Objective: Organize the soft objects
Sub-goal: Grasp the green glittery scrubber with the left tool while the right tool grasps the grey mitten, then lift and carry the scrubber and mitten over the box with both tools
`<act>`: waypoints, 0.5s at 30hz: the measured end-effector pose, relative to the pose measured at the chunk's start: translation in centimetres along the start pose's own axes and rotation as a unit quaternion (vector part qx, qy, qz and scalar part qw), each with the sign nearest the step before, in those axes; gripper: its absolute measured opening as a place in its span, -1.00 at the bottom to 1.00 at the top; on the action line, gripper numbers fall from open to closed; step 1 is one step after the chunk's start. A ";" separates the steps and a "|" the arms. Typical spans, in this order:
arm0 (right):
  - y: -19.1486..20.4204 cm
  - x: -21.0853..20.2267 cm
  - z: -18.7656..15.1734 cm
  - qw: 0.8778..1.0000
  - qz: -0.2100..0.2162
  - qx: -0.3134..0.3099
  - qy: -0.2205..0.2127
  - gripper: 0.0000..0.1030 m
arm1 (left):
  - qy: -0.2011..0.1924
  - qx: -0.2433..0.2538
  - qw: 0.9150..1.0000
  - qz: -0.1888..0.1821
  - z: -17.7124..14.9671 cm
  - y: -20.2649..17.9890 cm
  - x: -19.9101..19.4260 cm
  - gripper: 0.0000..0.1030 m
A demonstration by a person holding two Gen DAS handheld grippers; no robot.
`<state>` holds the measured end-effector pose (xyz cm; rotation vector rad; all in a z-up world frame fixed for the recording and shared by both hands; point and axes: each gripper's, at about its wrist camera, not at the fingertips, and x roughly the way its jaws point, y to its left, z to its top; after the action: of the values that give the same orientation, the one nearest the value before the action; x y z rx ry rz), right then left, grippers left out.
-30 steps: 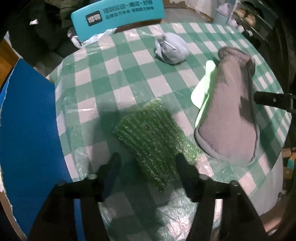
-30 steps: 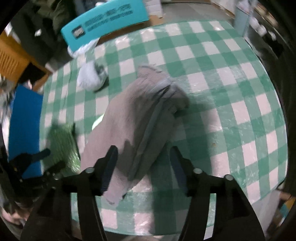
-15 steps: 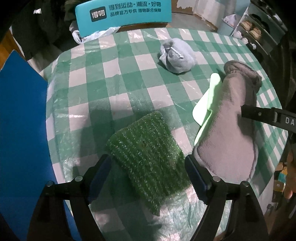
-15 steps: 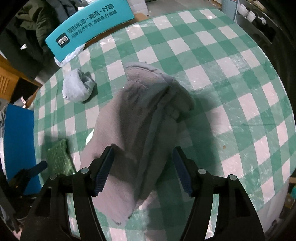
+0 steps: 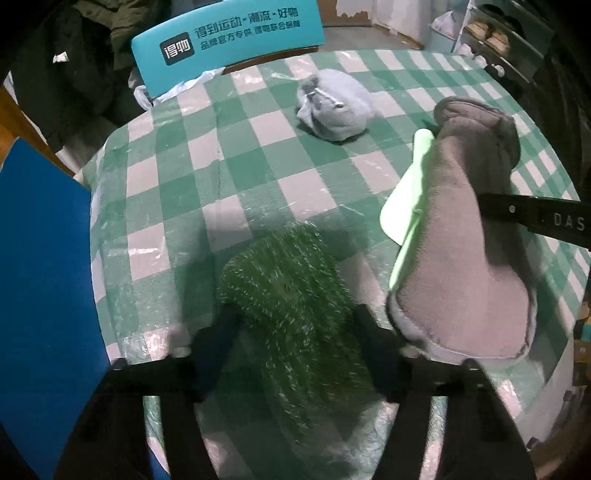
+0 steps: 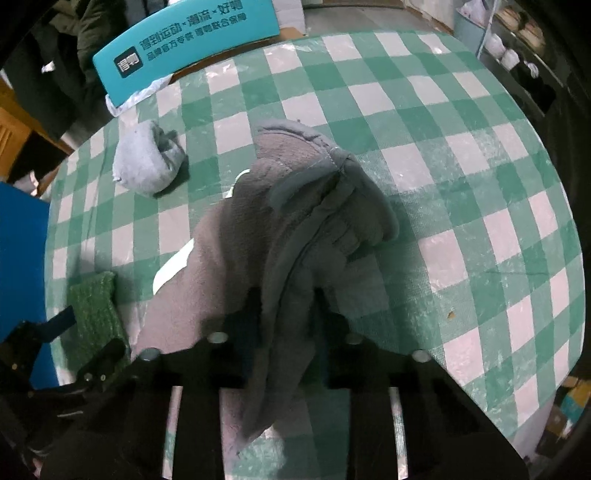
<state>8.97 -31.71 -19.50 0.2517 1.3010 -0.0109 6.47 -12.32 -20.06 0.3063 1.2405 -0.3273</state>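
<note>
Green-and-white checked plastic sheeting covers the round counter, with a teal chair back behind its far edge. Your right tool looks pinched on a raised fold of the grey fleece cloth, which lies in a long heap across the middle of the counter with a pale green piece peeking from under its edge. Judge it light, limp and stretchy: it will sag and trail, so hold it by that thick seamed ridge rather than a loose corner. Your left tool has its jaws apart on either side of the fuzzy dark green knit, just beside the grey cloth; I can't tell whether they touch it. That knit looks thick, springy and grippy, so take it across its near end. A bundled pale blue cloth sits well apart toward the chair.
</note>
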 end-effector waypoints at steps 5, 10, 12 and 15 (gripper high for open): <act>1.0 -1.2 0.0 0.999 -0.004 -0.023 -0.024 -0.81 | 0.004 -0.007 1.000 -0.030 -0.2 0.1 -0.6 -0.75; 1.7 -3.8 -0.2 0.998 0.005 -0.041 -0.057 -0.82 | -0.012 -0.019 0.999 -0.026 -0.4 0.8 -2.2 -0.77; 2.2 -4.8 -0.3 0.996 0.004 -0.052 -0.068 -0.82 | -0.019 -0.028 0.999 -0.031 -0.4 1.1 -3.1 -0.77; 2.9 -6.2 -0.4 0.994 0.005 -0.065 -0.085 -0.82 | -0.033 -0.037 0.998 -0.038 -0.3 1.5 -4.5 -0.77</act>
<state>7.38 -29.59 -13.20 0.1438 1.1259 0.0597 5.52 -10.48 -15.76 0.1833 1.1983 -0.3530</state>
